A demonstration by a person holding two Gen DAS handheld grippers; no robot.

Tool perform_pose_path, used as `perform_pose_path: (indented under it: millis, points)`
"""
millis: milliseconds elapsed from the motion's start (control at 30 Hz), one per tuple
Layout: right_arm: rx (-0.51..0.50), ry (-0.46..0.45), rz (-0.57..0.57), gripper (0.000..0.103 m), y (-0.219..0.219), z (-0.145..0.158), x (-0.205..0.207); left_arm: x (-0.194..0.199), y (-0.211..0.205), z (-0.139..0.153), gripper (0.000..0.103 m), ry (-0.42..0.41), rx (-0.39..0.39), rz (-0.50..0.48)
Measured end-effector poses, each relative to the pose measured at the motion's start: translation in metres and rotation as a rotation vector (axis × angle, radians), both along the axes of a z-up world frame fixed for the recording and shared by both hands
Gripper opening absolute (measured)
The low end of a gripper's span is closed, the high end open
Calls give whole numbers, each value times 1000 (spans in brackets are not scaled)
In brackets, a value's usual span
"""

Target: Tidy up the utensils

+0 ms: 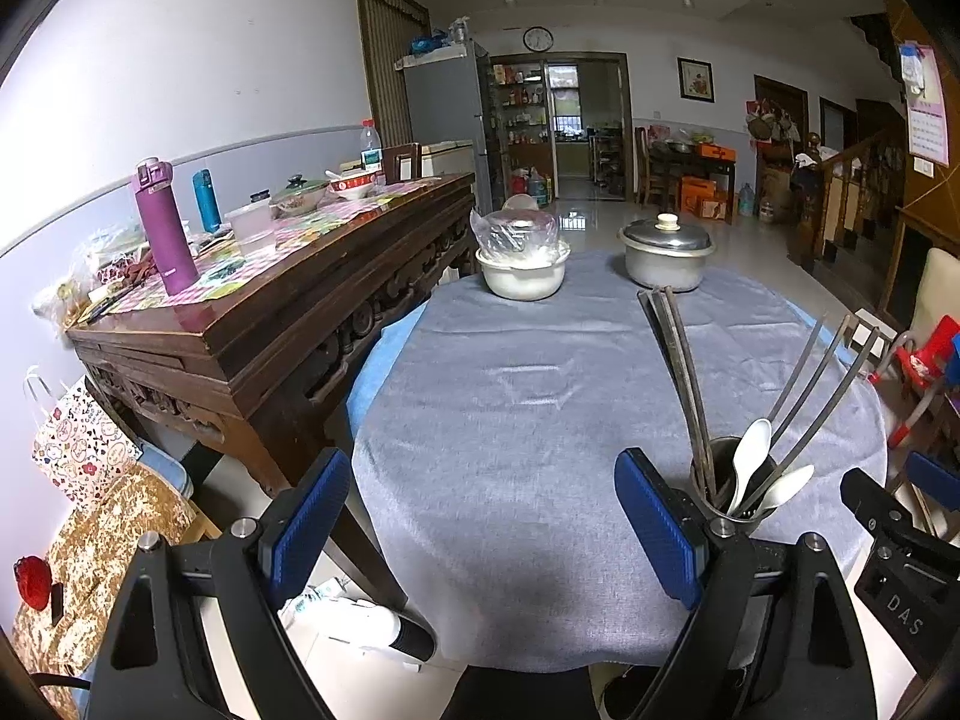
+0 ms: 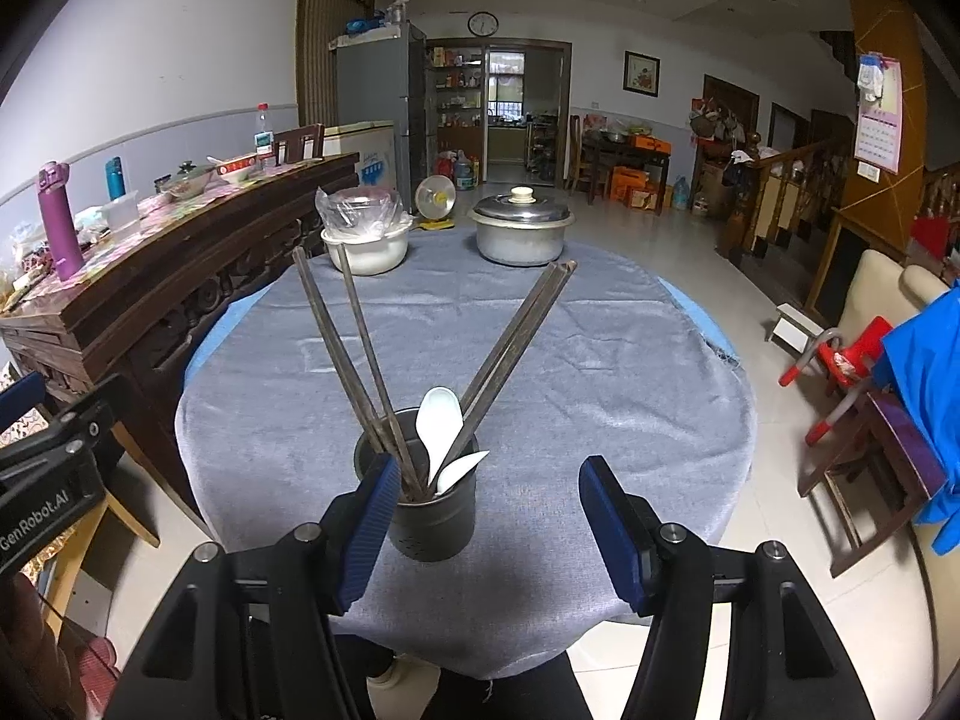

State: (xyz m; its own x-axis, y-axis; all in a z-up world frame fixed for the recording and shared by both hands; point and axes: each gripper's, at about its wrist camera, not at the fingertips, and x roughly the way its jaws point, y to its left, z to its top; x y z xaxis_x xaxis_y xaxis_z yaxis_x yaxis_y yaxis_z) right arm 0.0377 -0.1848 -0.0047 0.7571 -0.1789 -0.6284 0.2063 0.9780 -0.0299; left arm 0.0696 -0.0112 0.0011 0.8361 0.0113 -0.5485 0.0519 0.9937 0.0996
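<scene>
A dark metal utensil cup (image 2: 432, 510) stands on the grey-clothed round table (image 2: 600, 372) near its front edge. It holds two pairs of dark chopsticks (image 2: 342, 348) that fan out left and right, and two white spoons (image 2: 441, 420). My right gripper (image 2: 489, 531) is open; the cup sits just ahead, close to its left finger (image 2: 369, 522) and well apart from the right one. My left gripper (image 1: 480, 528) is open over bare cloth, with nothing between its fingers. The cup (image 1: 729, 480) shows just behind its right finger (image 1: 654, 528).
At the table's far side stand a white bowl covered with a plastic bag (image 2: 366, 240) and a lidded metal pot (image 2: 521, 228). A dark wooden sideboard (image 2: 150, 300) with bottles runs along the left. A red child's chair (image 2: 840, 360) and a wooden chair stand at the right.
</scene>
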Motion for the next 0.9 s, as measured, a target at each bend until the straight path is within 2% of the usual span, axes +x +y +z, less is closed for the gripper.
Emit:
perform_pose_path:
  millis: [800,900]
  points:
    - [-24,-12,-27,66,-7,3,-5,-4,-19,4,90,-8,29,-41]
    - [-24,-11,-26,66,-8,2,-5,-7,-19,4,90,-33,26,-45]
